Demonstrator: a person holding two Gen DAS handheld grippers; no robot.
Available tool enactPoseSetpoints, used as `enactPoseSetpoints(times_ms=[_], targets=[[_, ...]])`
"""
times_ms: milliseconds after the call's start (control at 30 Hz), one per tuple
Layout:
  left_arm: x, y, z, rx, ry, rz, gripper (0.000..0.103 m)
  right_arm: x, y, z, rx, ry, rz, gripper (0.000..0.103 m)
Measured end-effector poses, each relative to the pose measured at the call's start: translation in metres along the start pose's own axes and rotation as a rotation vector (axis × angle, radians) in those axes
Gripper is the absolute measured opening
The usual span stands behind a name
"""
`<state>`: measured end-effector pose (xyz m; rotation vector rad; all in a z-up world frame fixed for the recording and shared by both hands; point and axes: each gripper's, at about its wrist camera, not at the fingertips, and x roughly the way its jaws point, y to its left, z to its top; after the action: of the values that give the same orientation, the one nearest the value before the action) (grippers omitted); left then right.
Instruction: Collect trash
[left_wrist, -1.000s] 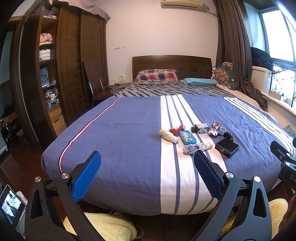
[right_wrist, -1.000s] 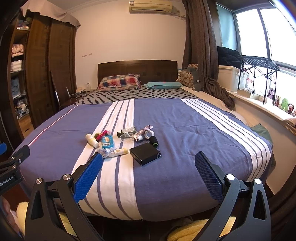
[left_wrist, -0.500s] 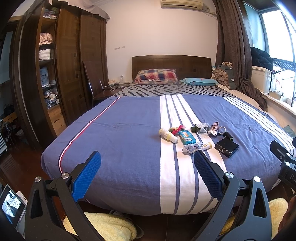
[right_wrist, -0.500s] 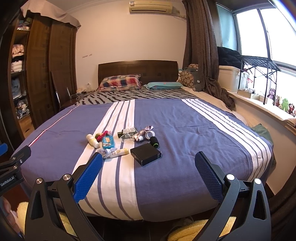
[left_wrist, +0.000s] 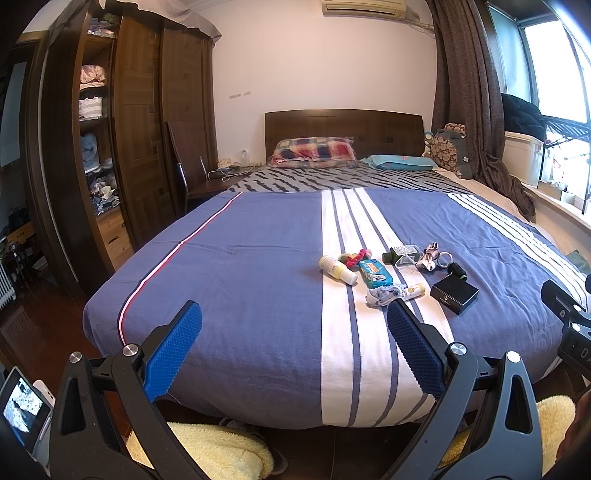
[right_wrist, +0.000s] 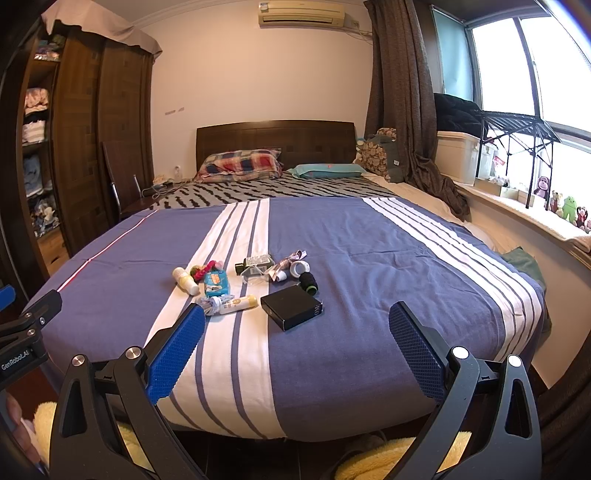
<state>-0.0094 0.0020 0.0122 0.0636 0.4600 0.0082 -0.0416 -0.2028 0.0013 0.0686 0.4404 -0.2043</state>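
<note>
Both the left gripper (left_wrist: 294, 321) and right gripper (right_wrist: 296, 323) hang empty, fingers wide, short of the bed (right_wrist: 369, 258). The clutter (right_wrist: 243, 284) lies packed together, so one grab could snag neighbouring items, or the black box (right_wrist: 291, 306), likely not trash.

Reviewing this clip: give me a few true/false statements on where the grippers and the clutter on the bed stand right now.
1. Both the left gripper and the right gripper are open and empty. True.
2. The black box sits on the floor. False: it lies on the bed.
3. The blue packet lies among the clutter. True.
4. The right gripper's fingers touch the black box. False: they are short of it.
</note>
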Motion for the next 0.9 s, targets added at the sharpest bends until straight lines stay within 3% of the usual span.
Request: enactPoseSetpoints(times_ms=[900], targets=[[0.006,0.013,-0.005,-0.012,0.022,0.004,0.095,0.009,0.004,-0.004,-0.005,0.022,0.000,0.100]])
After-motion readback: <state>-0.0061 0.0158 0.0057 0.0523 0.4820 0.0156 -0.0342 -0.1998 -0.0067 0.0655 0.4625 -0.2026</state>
